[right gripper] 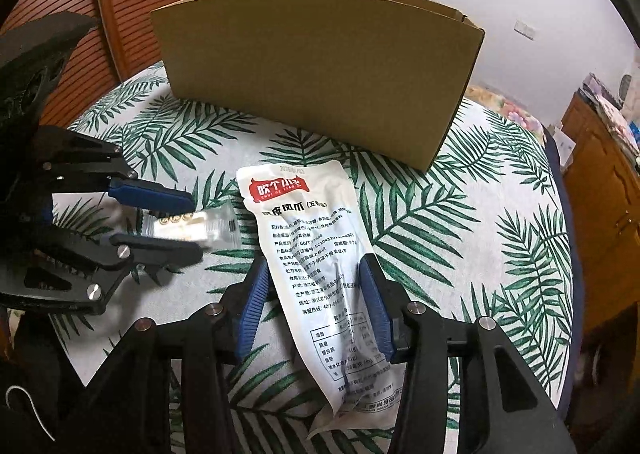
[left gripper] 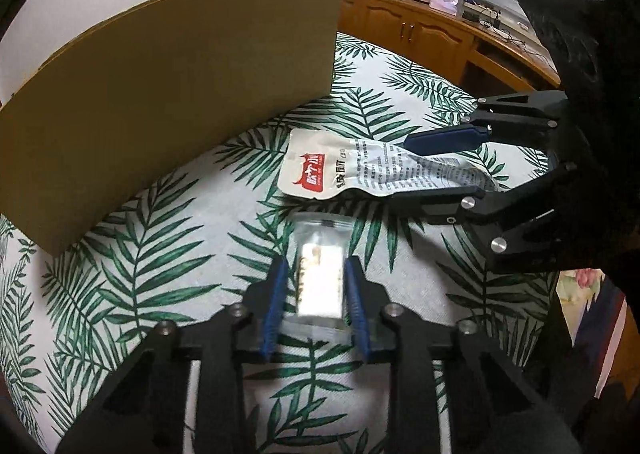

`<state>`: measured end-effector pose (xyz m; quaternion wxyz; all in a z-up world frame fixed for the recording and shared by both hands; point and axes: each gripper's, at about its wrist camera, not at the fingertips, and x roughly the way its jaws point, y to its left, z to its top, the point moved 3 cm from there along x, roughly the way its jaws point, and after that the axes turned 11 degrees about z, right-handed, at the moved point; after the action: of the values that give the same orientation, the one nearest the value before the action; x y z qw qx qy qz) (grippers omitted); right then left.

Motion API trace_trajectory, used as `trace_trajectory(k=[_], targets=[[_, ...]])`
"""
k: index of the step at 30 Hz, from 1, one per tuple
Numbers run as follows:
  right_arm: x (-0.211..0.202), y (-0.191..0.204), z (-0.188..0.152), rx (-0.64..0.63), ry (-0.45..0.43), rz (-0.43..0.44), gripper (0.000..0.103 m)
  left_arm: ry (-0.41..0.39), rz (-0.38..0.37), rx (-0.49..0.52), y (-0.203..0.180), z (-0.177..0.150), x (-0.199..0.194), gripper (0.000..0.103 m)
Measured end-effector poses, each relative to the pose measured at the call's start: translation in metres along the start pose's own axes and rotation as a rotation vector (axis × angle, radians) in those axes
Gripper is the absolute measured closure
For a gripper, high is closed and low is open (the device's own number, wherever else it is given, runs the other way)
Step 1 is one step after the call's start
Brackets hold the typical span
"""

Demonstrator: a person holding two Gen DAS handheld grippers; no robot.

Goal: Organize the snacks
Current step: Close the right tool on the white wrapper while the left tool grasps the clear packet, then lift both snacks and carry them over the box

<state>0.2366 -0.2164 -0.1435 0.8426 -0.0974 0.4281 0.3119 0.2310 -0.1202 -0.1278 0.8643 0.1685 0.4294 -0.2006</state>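
Over a leaf-print cloth, the left gripper is clamped on a small clear packet. Just beside it, the right gripper pinches a white pouch between narrowed jaws, both near the box.

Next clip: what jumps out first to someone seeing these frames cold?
Each pair of tongs grips a snack above the palm-leaf tablecloth: the right tongs clamp a long white pouch with a red logo, and the left tongs pinch a small clear packet. Behind them, at the table's far side, a tall plain cardboard box stands.
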Motion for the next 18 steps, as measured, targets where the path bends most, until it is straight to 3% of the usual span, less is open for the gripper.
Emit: trace_trajectory(k=[3,14,18], targets=[[0.001,-0.002,-0.003,0.004,0.026,-0.010,0.049,-0.003,0.011,0.007,-0.001,0.000,0.001,0.083],[-0.001,-0.012,-0.008,0.047,0.061,0.019,0.043,-0.010,-0.008,-0.037,0.005,-0.001,0.000,0.084],[-0.003,-0.010,-0.007,0.050,0.053,0.030,0.050,-0.012,-0.023,-0.063,0.008,-0.004,-0.003,0.084]])
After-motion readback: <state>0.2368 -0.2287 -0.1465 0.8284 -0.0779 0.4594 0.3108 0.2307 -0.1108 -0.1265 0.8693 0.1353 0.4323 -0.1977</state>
